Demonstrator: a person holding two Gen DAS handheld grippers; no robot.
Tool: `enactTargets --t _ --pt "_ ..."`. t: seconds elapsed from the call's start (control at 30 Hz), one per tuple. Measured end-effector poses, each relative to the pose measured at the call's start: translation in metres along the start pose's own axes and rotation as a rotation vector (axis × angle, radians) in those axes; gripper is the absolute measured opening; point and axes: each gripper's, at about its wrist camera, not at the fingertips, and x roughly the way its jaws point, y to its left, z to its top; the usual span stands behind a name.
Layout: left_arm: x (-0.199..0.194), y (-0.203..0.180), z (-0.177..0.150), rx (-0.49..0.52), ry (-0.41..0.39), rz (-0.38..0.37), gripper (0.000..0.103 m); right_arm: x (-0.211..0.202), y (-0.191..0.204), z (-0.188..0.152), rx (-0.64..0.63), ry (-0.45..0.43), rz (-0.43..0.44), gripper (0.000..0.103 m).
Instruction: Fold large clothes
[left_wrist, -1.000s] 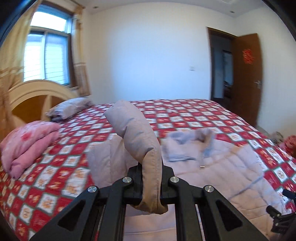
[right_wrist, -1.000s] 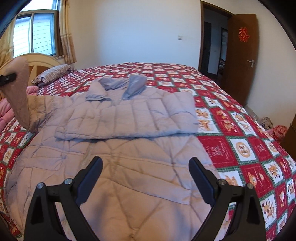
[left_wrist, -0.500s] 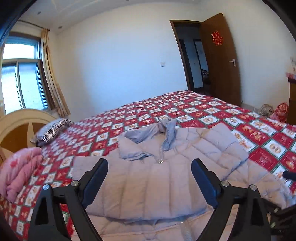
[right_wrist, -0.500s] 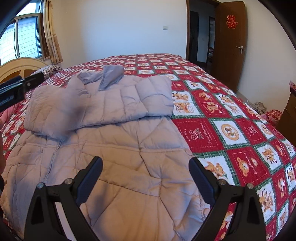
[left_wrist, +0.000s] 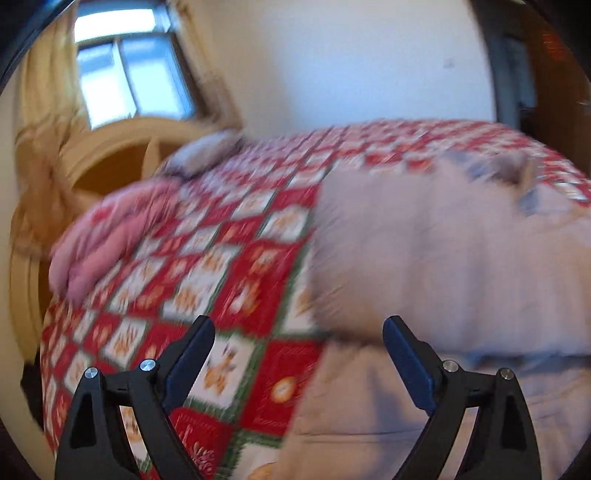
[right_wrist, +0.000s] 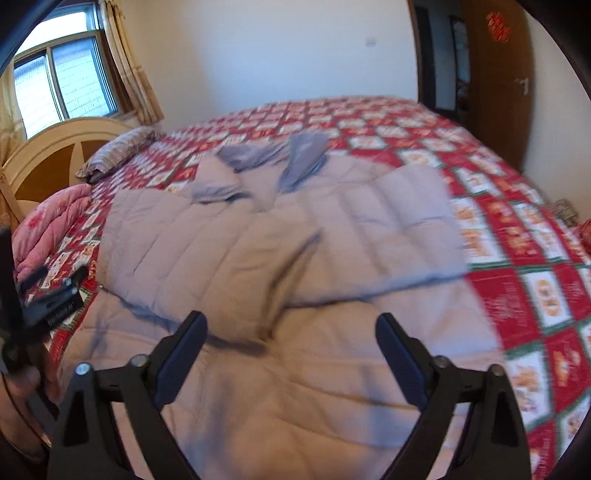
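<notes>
A pale lilac quilted down coat (right_wrist: 280, 266) lies spread on the red patterned bed (right_wrist: 546, 295), collar away from me, both sleeves folded across its chest. My right gripper (right_wrist: 290, 332) hovers above the coat's lower half, jaws wide but closing, nothing between them. The blurred left wrist view shows my left gripper (left_wrist: 299, 336) open and empty over the coat's (left_wrist: 424, 251) left edge, where it meets the bedspread (left_wrist: 236, 280). The left gripper (right_wrist: 51, 291) also shows at the left border of the right wrist view.
A folded pink quilt (right_wrist: 48, 229) and a striped pillow (right_wrist: 118, 151) lie by the wooden headboard (right_wrist: 55, 147) at the left. A window (right_wrist: 62, 85) sits behind it. A brown door (right_wrist: 498, 74) stands open at the far right.
The left gripper let go of the sleeve, which now lies folded across the coat, then swung down and left toward the coat's edge. The right gripper shifted over the coat and its jaws narrowed slightly.
</notes>
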Motion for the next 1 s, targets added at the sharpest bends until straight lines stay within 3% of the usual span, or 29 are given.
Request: enactTargets --t 0.1,0.17,0.2,0.3,0.47,0.6,0.67,0.7,0.73,0.87,1.0 --pt "0.021 0.011 -0.013 -0.023 0.064 0.014 0.093 0.029 0.008 0.001 0.000 0.068 -0.013 0.065" --pt "0.027 0.009 -0.016 -0.025 0.078 0.013 0.093 0.036 0.009 -0.003 -0.005 0.084 -0.035 0.041" --pt "0.029 0.009 -0.018 -0.027 0.082 0.008 0.093 0.036 0.009 -0.005 -0.010 0.082 -0.040 0.019" --pt "0.029 0.006 -0.023 -0.010 0.075 0.005 0.093 0.030 0.010 -0.013 -0.046 0.063 -0.070 0.010" --pt "0.027 0.008 -0.022 -0.015 0.073 -0.027 0.093 0.019 -0.005 -0.020 -0.061 0.052 -0.149 0.008" --pt "0.026 0.011 -0.022 -0.034 0.083 -0.047 0.093 0.020 -0.025 -0.024 -0.017 0.080 -0.129 0.008" --pt "0.026 0.011 -0.022 -0.037 0.083 -0.045 0.093 0.014 -0.028 -0.021 0.025 0.061 -0.115 0.028" --pt "0.026 0.010 -0.023 -0.035 0.082 -0.042 0.093 0.008 -0.030 -0.019 0.052 0.047 -0.085 0.064" --pt "0.026 0.009 -0.023 -0.033 0.082 -0.039 0.093 0.005 -0.030 -0.017 0.069 0.033 -0.067 0.080" --pt "0.030 0.009 -0.025 -0.040 0.091 -0.037 0.093 -0.001 -0.014 -0.008 0.042 0.000 -0.062 0.077" --pt "0.034 0.009 -0.026 -0.045 0.104 -0.041 0.093 0.019 -0.003 -0.006 0.035 0.047 -0.033 0.062"
